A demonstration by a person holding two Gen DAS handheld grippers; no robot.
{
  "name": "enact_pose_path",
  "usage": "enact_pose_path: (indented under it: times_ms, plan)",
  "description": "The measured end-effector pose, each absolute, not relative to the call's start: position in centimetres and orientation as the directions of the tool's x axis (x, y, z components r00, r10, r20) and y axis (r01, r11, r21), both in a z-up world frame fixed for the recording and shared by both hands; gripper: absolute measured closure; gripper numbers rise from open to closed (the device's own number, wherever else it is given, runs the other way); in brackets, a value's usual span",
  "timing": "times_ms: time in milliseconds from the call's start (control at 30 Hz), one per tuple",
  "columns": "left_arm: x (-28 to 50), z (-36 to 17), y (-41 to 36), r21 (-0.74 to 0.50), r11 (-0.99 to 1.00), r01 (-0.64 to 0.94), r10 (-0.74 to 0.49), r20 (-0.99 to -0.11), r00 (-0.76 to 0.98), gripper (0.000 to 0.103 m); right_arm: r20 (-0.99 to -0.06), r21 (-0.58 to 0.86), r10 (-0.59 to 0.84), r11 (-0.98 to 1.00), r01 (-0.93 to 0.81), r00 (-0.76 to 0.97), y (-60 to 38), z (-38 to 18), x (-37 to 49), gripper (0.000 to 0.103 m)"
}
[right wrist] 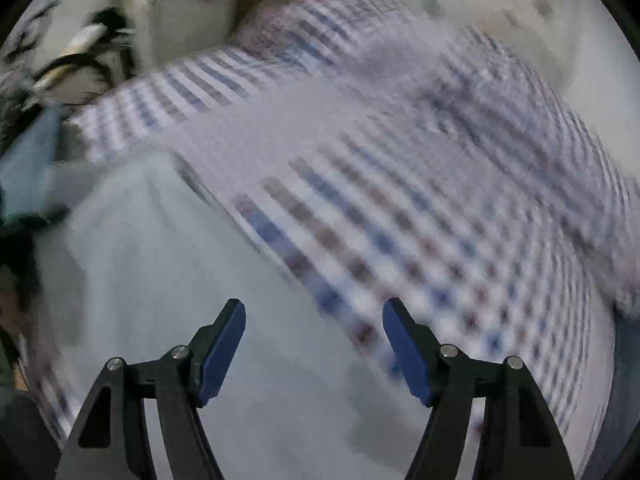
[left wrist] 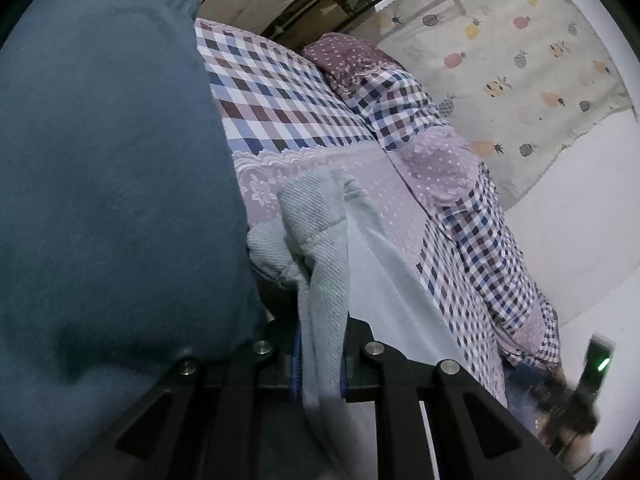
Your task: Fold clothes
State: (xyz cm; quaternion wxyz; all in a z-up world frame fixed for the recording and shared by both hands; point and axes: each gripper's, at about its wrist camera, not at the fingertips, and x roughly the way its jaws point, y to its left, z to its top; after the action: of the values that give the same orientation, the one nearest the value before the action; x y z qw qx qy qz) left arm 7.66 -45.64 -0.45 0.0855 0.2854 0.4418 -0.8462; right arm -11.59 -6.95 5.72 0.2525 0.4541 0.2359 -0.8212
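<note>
Checked bedding in white, blue and maroon covers the bed [left wrist: 280, 92] where we work, with a pineapple-print cloth [left wrist: 520, 60] hanging behind it. Through the left wrist camera, our left gripper [left wrist: 320, 364] is clamped on a bunched, ribbed edge of the pale blue garment [left wrist: 316, 248], which stands up from the jaws, the rest draping down toward the bed; a dark blue cloth [left wrist: 112, 160] fills the left side. Through the right wrist camera, heavily blurred, our right gripper [right wrist: 314, 354] stands wide apart with nothing between its pads, hovering over the garment's [right wrist: 168, 280] smooth spread. We judge the fabric light, soft and limp, so the stitched hem or a corner offers the surest hold.
</note>
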Motion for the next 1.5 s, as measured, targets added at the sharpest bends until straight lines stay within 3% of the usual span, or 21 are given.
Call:
enact_pose_path:
  times_ms: [167, 433, 600, 767, 967, 1133, 1200, 1300, 1433, 1500]
  plan:
    - [7.4, -0.5, -45.7, -0.71, -0.577, 0.404, 0.105, -0.555, -0.826, 0.09, -0.929, -0.049, -0.14, -0.87, 0.49, -0.342, 1.9, -0.3, -12.2, 0.03]
    - [7.1, 0.0, -45.5, -0.725, -0.542, 0.424, 0.077, -0.546, -0.834, 0.091, -0.81, -0.05, -0.108, -0.967, 0.252, -0.576, 3.2, 0.5, -7.5, 0.028]
    - [7.2, 0.6, -45.2, -0.739, -0.528, 0.419, 0.066, -0.527, -0.847, 0.093, -0.735, 0.035, -0.238, -0.948, 0.316, -0.635, 4.4, 3.2, 0.5, 0.027]
    - [6.9, 3.2, -43.5, -0.731, -0.573, 0.372, 0.047, -0.482, -0.875, 0.094, -0.729, 0.03, -0.284, -0.922, 0.386, -0.622, 6.7, 3.2, 7.2, 0.027]
    - [6.4, 10.1, -35.4, -0.65, -0.736, 0.19, 0.104, -0.386, -0.917, 0.094, -0.699, 0.103, -0.295, -0.943, 0.317, -0.651, 13.6, 3.6, 11.1, 0.027]
    - [7.8, 15.0, -22.6, -0.455, -0.889, -0.045, 0.215, -0.33, -0.919, 0.094, -0.624, 0.254, -0.352, -0.936, 0.244, -0.698, 20.1, 5.6, 13.0, 0.027]
    - [9.0, 15.1, -16.0, -0.336, -0.926, -0.174, 0.297, -0.359, -0.885, 0.094, -0.587, 0.335, -0.407, -0.909, 0.247, -0.7, 22.0, 6.0, 13.4, 0.027]
    - [10.2, 12.1, -7.2, -0.169, -0.92, -0.355, 0.391, -0.491, -0.779, 0.092, -0.52, 0.484, -0.517, -0.834, 0.264, -0.68, 24.5, 5.8, 13.1, 0.027]
    - [9.7, 4.4, 0.8, -0.085, -0.868, -0.488, 0.382, -0.742, -0.551, 0.092, -0.496, 0.603, -0.599, -0.759, 0.247, -0.629, 26.0, 3.4, 11.9, 0.026]
    - [10.7, 3.1, 2.3, 0.0, -0.862, -0.507, 0.329, -0.761, -0.559, 0.09, -0.514, 0.615, -0.599, -0.756, 0.223, -0.614, 26.0, 2.7, 11.4, 0.026]
